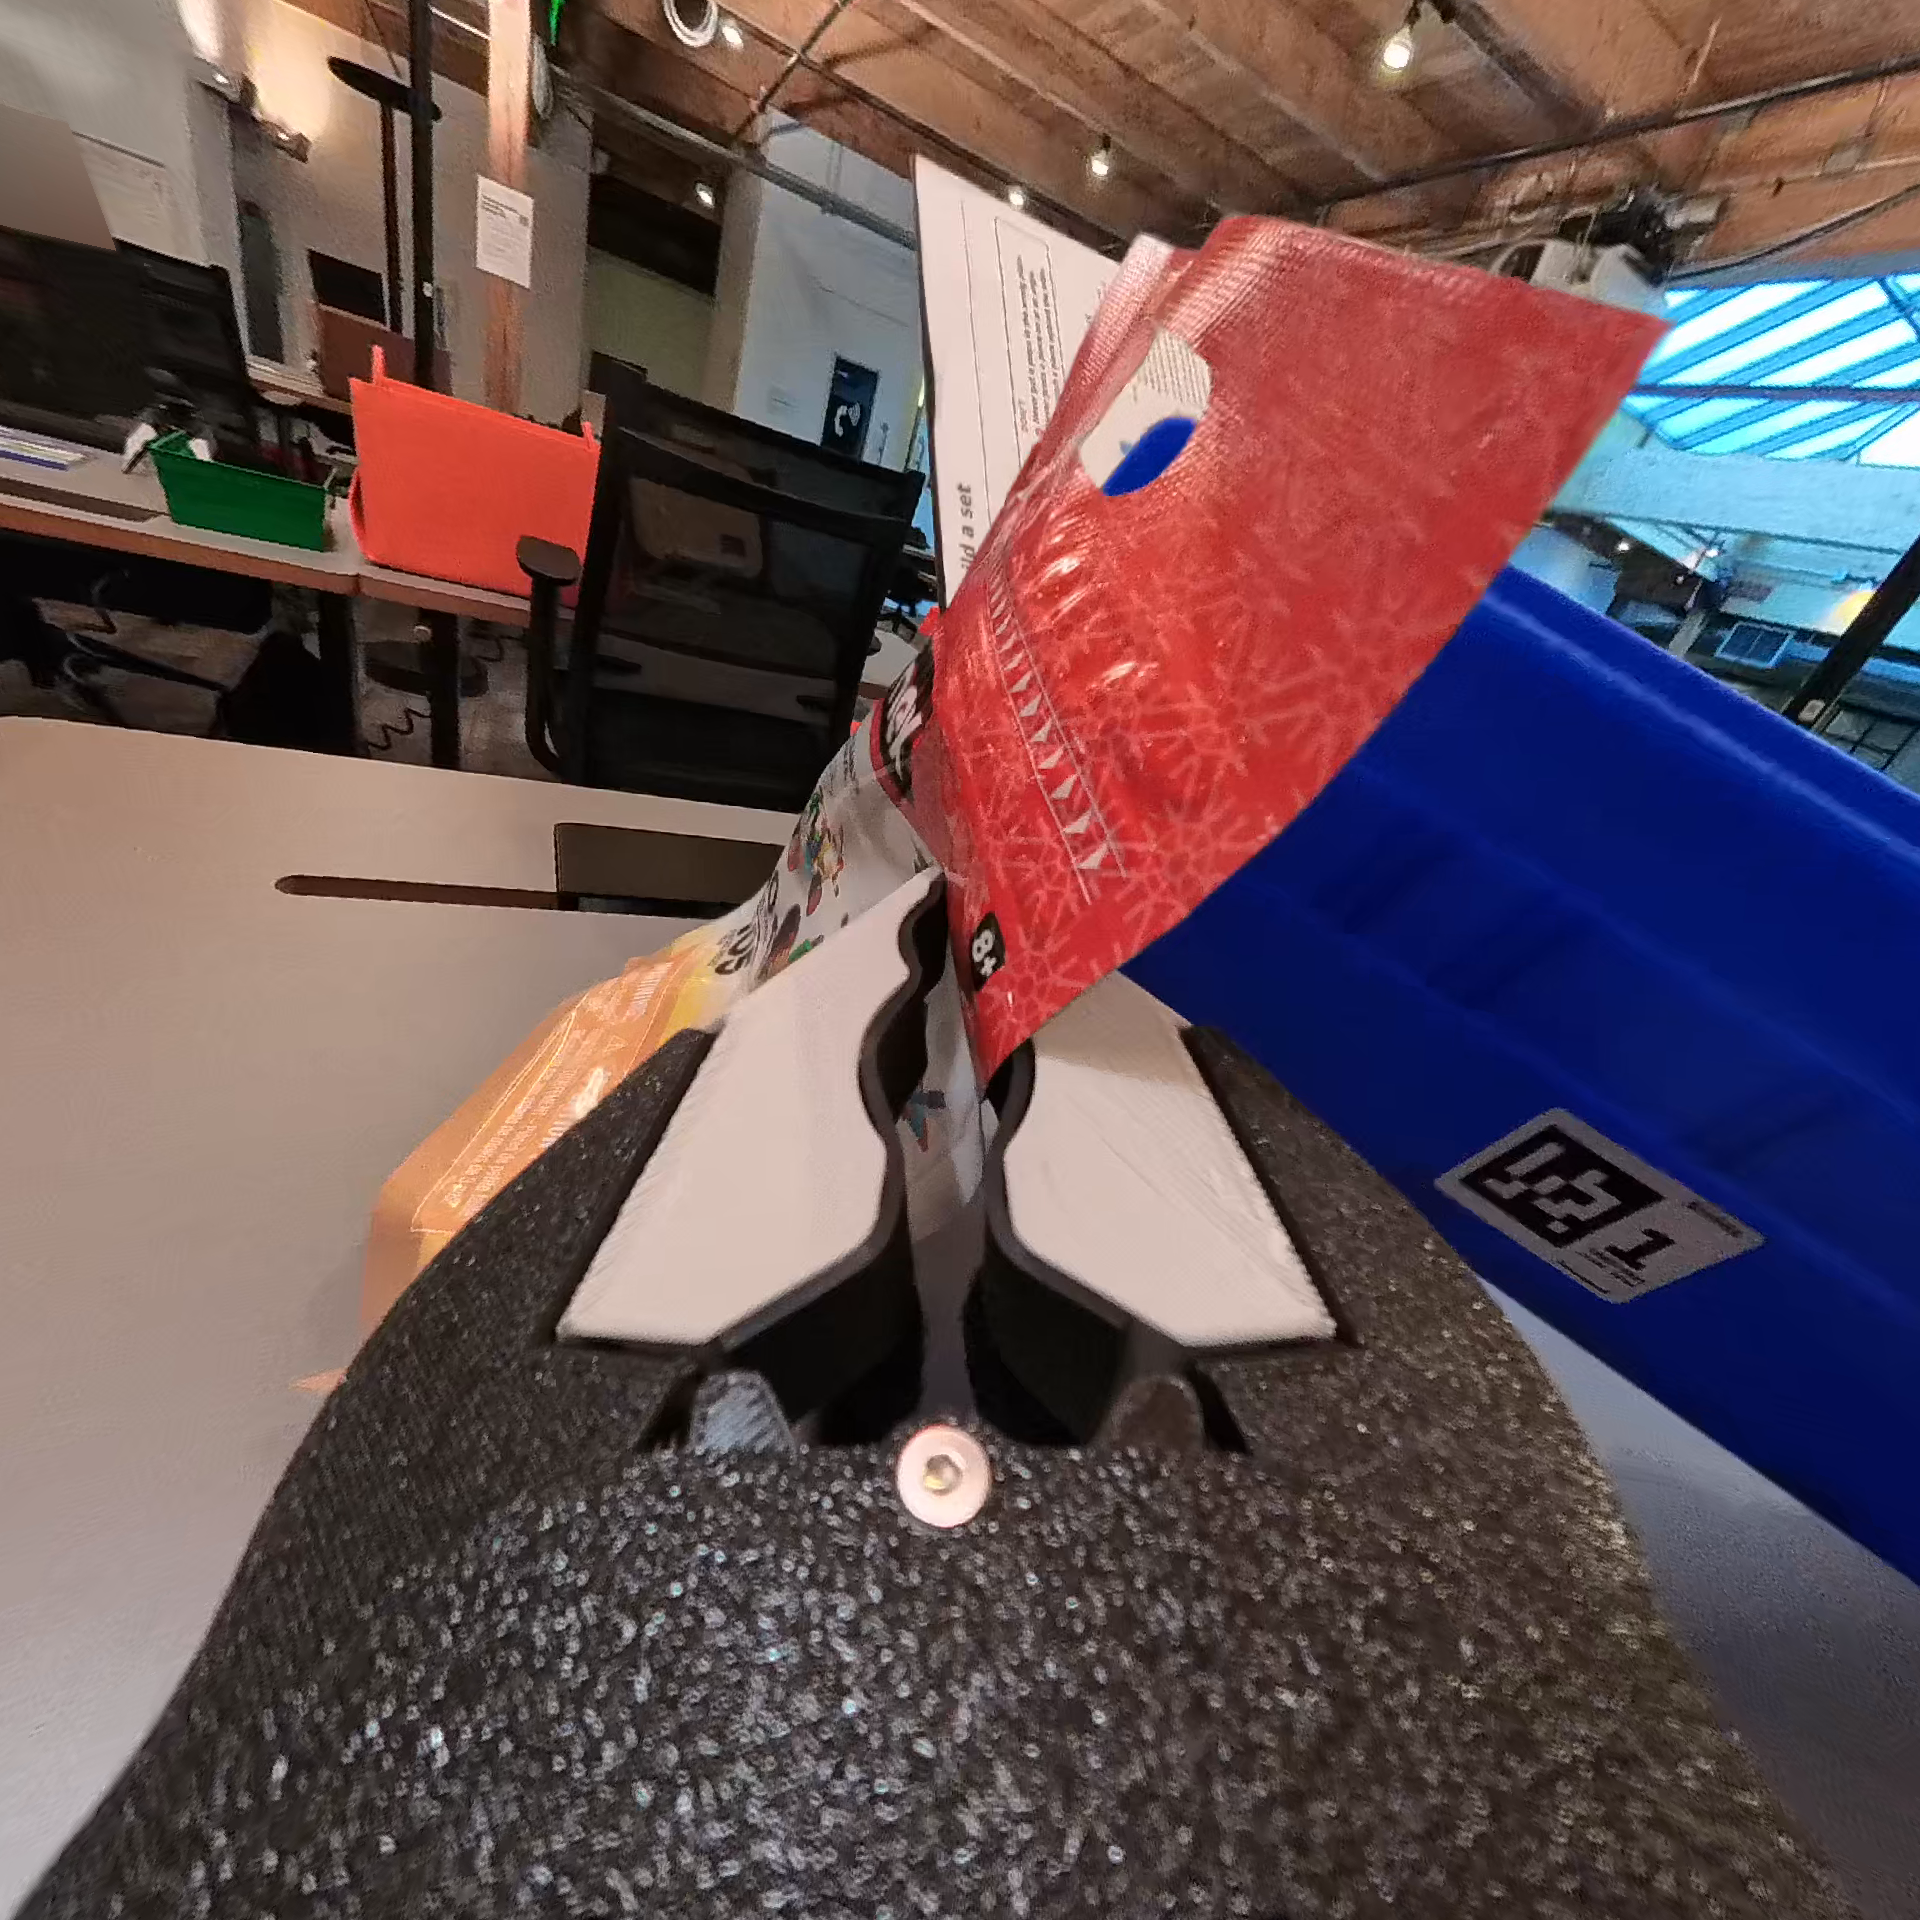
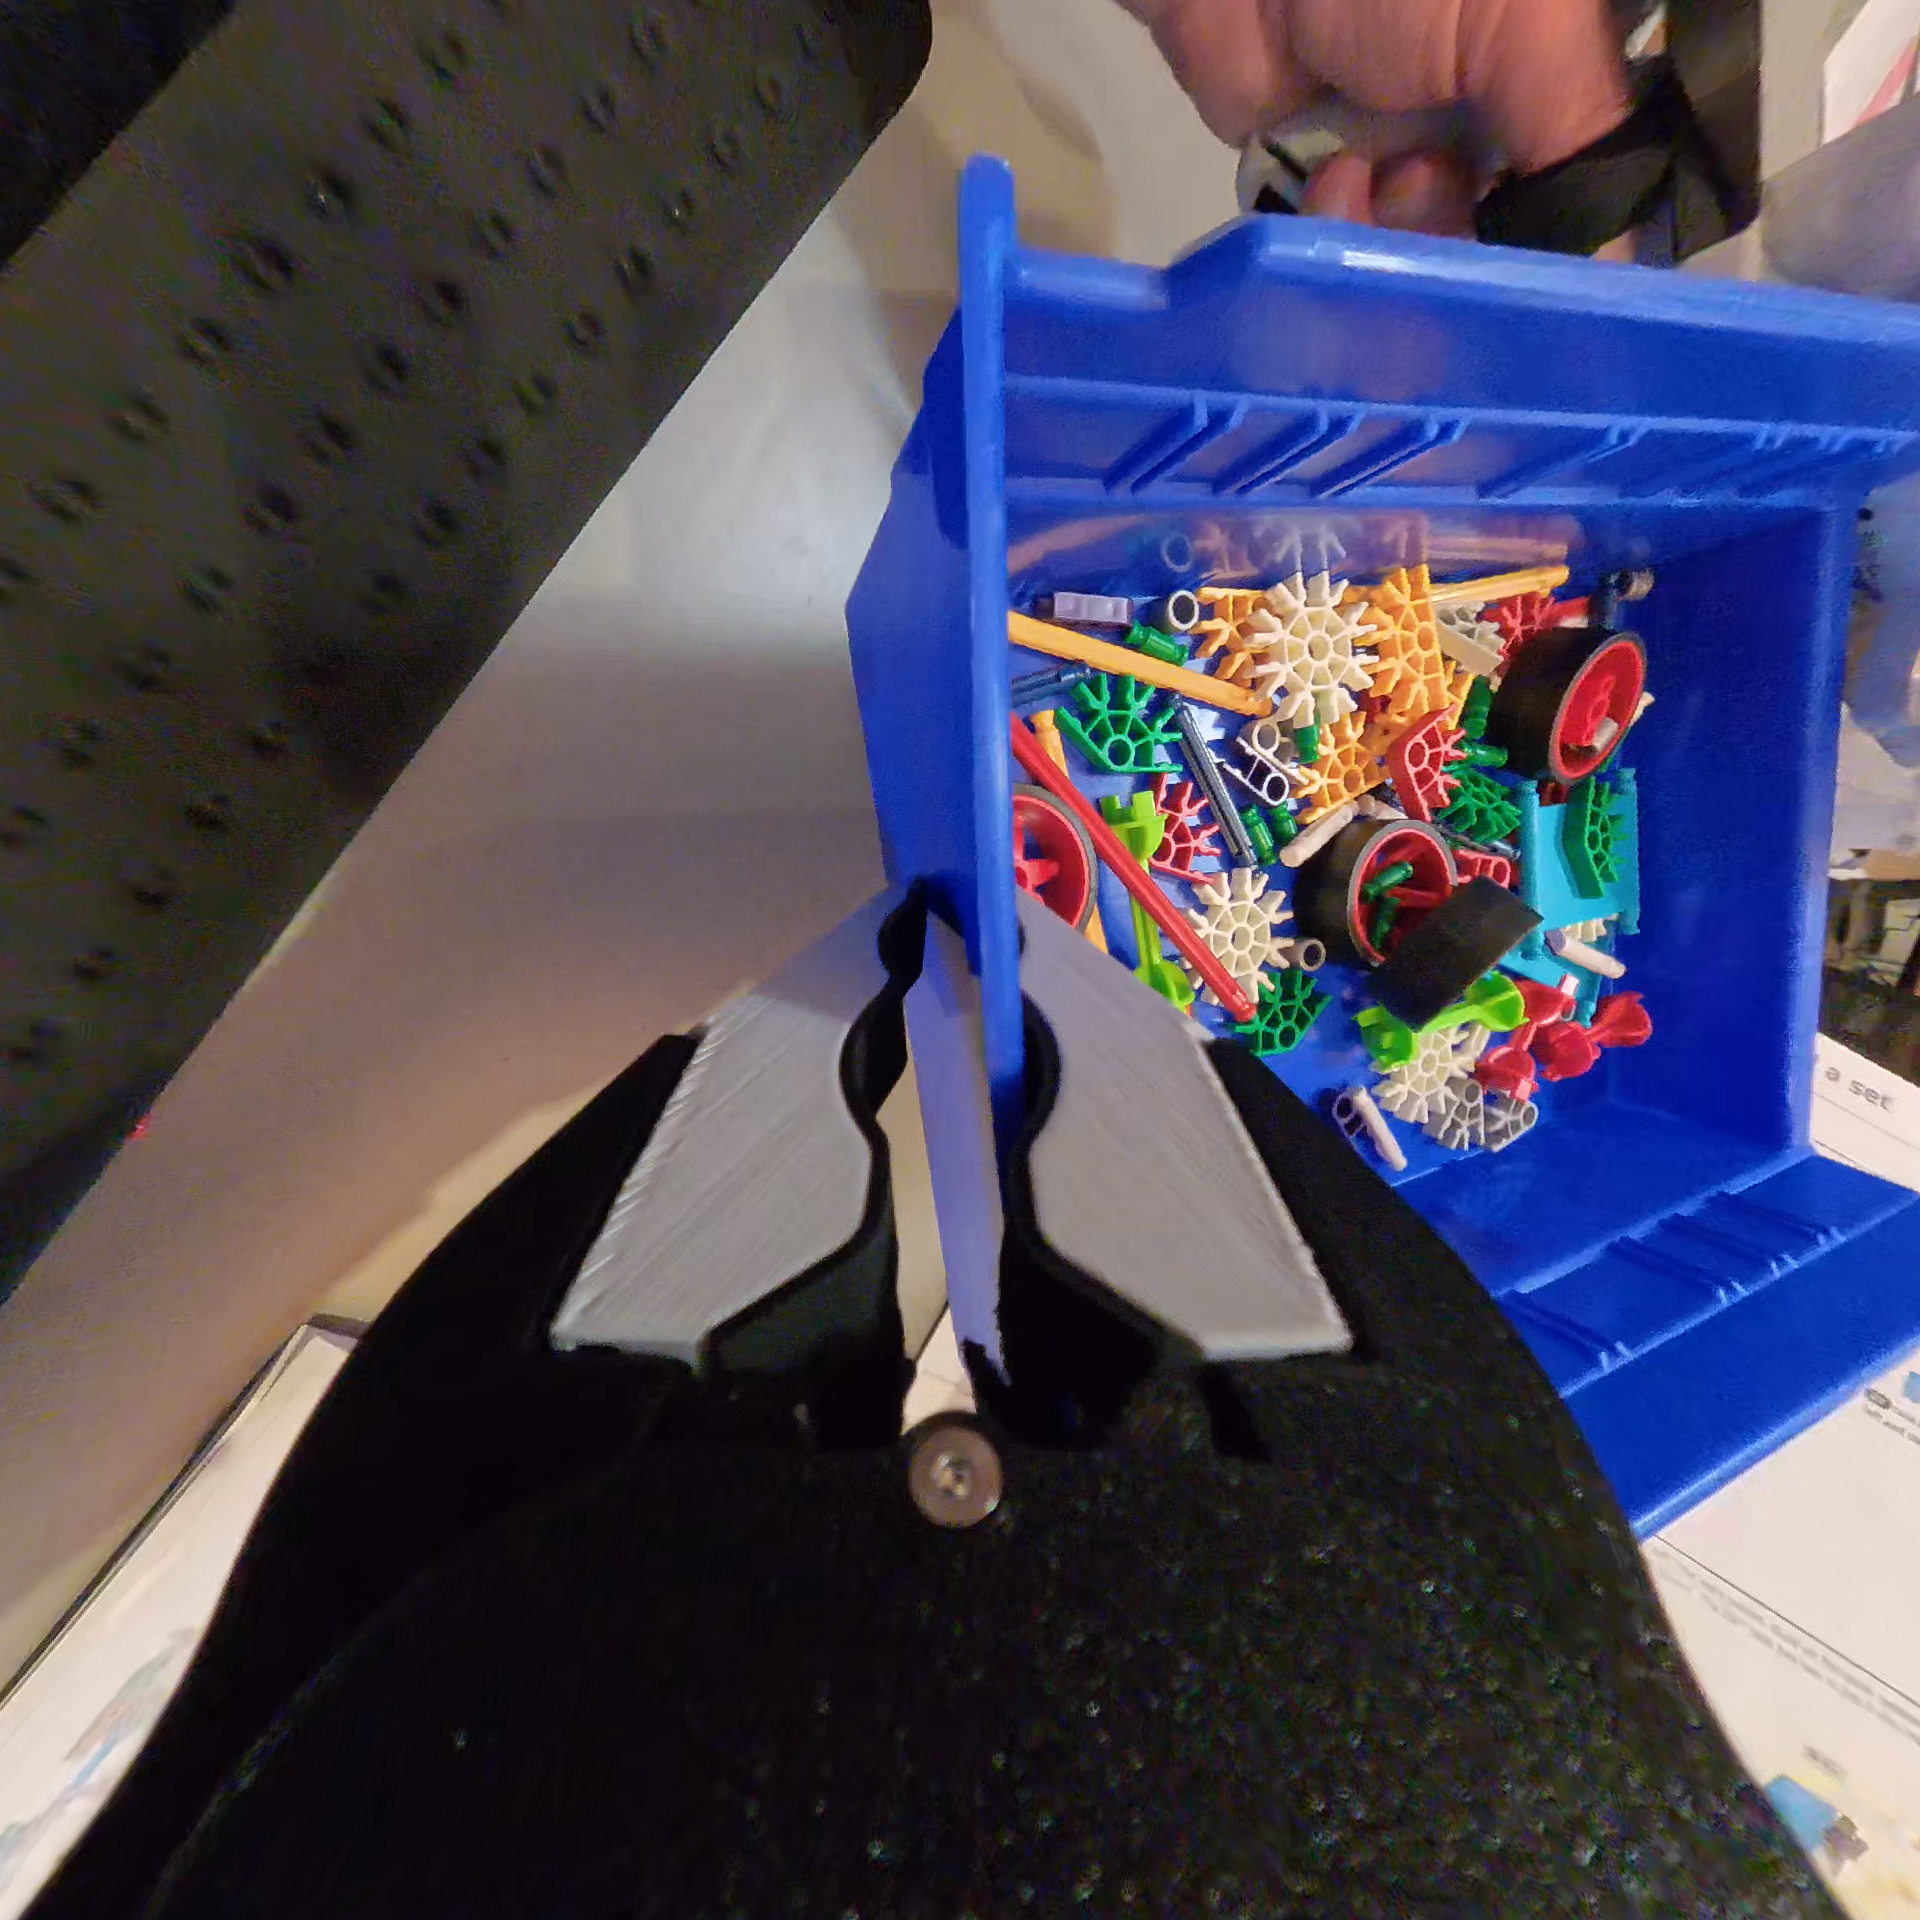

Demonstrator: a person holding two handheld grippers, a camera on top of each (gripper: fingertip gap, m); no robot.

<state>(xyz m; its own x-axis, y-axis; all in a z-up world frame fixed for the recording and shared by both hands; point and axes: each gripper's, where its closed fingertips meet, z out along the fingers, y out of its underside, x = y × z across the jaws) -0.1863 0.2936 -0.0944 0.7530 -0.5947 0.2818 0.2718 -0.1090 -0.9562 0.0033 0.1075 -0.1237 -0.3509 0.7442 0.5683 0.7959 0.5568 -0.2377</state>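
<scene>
My left gripper (image 1: pixel 951 935) is shut on a red and white printed plastic bag (image 1: pixel 1226 623), holding it up by its lower edge; the bag's red top with a hang hole stands above the fingers. A blue plastic bin (image 1: pixel 1558 935) is right behind the bag. In the right wrist view my right gripper (image 2: pixel 966 935) is shut on the side wall of the blue bin (image 2: pixel 1299 343), which is tipped on its side. Several colourful plastic construction pieces and wheels (image 2: pixel 1340 821) lie inside. A person's hand (image 2: pixel 1392 104) is above the bin's far rim.
A pale table (image 1: pixel 208 987) lies under both grippers. A white printed sheet (image 1: pixel 987 343) stands behind the bag, and printed sheets (image 2: pixel 1818 1610) lie under the bin. A black perforated panel (image 2: pixel 312 468) is at left. An office chair (image 1: pixel 727 623), an orange bin (image 1: pixel 468 488) and a green bin (image 1: pixel 239 499) stand farther back. Some 25 centimeters of space lies between my two pairs of fingers. My right gripper's tips are some 20 centimeters from the black perforated panel (image 2: pixel 312 468).
</scene>
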